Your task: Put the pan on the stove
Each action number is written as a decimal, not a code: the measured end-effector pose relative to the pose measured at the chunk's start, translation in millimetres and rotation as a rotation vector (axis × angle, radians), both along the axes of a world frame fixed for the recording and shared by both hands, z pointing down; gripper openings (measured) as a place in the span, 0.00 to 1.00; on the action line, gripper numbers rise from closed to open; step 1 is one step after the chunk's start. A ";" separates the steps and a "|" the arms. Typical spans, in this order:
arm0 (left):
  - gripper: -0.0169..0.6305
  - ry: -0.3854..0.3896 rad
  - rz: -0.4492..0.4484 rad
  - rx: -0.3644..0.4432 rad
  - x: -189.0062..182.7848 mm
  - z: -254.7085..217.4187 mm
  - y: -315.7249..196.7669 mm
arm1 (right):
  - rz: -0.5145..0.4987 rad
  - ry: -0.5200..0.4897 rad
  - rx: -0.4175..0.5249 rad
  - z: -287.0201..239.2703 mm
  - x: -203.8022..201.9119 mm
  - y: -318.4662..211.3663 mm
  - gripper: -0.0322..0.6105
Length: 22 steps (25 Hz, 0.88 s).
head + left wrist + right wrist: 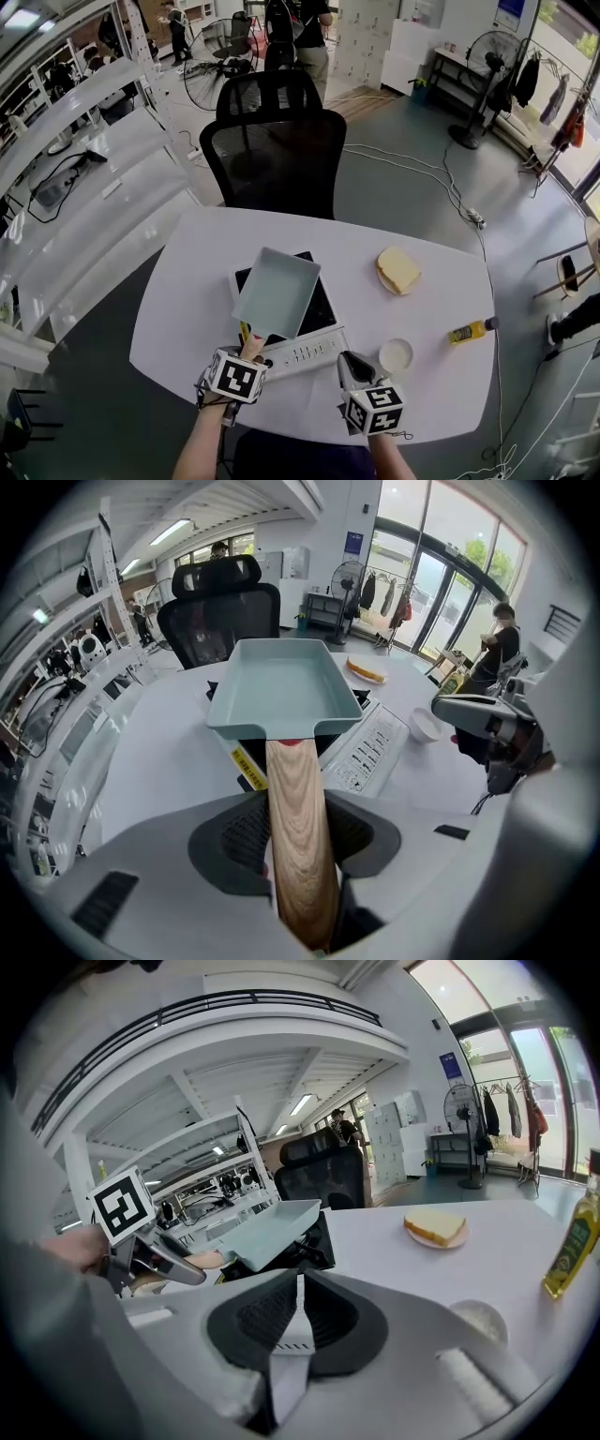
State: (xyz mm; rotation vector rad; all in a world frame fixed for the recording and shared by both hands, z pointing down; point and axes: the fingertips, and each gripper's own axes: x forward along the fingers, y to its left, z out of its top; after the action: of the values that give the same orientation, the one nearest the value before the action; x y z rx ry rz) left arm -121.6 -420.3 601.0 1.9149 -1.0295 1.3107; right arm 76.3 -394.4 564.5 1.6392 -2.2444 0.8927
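Observation:
A pale teal square pan with a wooden handle hangs tilted just above the stove, a black glass cooktop with a white control strip. It covers the stove's left part. My left gripper is shut on the handle, which runs between the jaws in the left gripper view. In the right gripper view the pan sits over the stove, its far end raised. My right gripper hovers near the table's front edge, right of the stove, shut on nothing.
On the white table, a slice of bread on a plate lies to the stove's right. A small white bowl and an oil bottle are nearer the front right. A black mesh chair stands behind the table.

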 end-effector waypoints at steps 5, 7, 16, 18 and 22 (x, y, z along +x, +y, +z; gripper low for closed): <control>0.25 0.005 0.005 -0.001 3.9 -1.3 -2.1 | -0.004 -0.006 -0.008 5.3 -0.2 3.5 0.09; 0.25 0.008 0.002 0.003 5.2 0.0 -2.0 | -0.007 -0.007 -0.013 7.5 -0.8 5.5 0.09; 0.26 0.038 0.000 0.035 6.6 1.5 -3.8 | -0.011 -0.006 -0.016 10.5 -3.5 9.4 0.09; 0.28 0.057 -0.013 0.048 5.0 -2.1 -6.2 | -0.010 -0.009 -0.014 10.8 -3.2 10.3 0.09; 0.46 0.105 -0.043 0.035 1.0 -2.1 -4.4 | -0.008 -0.011 -0.011 11.5 -2.5 12.4 0.09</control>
State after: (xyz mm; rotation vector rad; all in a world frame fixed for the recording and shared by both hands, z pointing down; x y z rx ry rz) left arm -120.6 -424.7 598.9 1.9549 -1.0408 1.1623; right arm 73.8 -382.0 576.0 1.6229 -2.2477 0.9132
